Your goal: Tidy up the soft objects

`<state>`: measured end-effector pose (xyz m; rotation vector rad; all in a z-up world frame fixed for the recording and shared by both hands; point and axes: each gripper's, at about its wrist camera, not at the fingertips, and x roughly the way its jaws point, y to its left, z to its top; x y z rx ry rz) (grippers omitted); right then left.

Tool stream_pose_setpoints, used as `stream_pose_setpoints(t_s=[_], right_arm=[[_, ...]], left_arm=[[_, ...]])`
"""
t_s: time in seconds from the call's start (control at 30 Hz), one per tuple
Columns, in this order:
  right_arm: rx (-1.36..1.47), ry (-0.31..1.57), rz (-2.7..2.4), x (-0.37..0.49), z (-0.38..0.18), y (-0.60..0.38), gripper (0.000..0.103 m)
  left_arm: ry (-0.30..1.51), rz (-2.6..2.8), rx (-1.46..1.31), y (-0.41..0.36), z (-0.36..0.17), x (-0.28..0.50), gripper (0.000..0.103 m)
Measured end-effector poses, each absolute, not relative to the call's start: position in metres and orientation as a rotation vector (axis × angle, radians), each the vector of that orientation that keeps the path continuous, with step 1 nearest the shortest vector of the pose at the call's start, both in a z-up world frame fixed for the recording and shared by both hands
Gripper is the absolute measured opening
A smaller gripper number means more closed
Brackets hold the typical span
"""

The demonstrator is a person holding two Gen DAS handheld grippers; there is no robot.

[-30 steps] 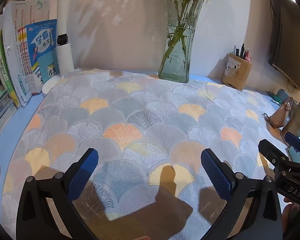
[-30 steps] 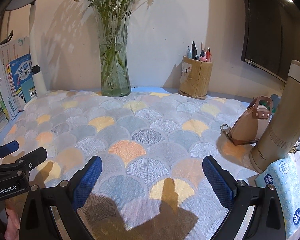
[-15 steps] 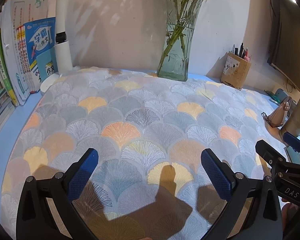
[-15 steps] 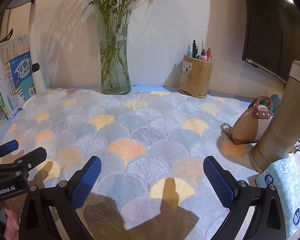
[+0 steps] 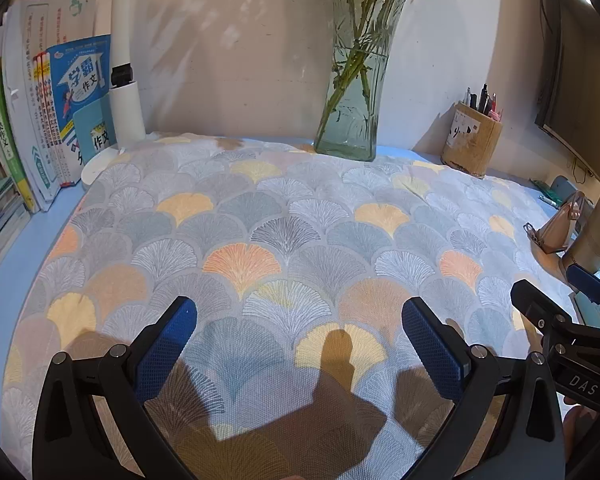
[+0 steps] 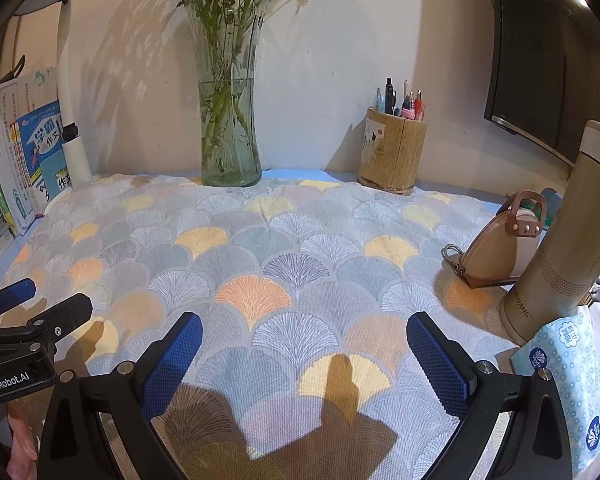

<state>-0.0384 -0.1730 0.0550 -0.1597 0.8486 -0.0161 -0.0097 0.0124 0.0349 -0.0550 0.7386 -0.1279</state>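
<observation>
With both the left gripper [image 5: 300, 332] and right gripper [image 6: 304, 338] gaping wide and empty above the patterned cloth [image 5: 284, 240] spread beneath them, dragging it could topple the glass vase [image 6: 230, 92] straight ahead.

Spread hand-held gripper [image 5: 300, 332] above patterned cloth [image 5: 284, 232]

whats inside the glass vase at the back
The glass vase holds green flower stems standing in clear water, with blooms rising above its rim. Glare and ribbing blur the base, so anything lying there cannot be seen.
</observation>
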Motion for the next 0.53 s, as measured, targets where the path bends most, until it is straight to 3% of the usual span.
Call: stream_pose_setpoints(t_s=[0.53], right_arm=[[-0.155,0.850,-0.020,-0.0400,0.0533,-0.1747,0.102]], left_arm=[[0.703,-0.124,-0.078,0.0199,0.0385,-0.0133,0.102]])
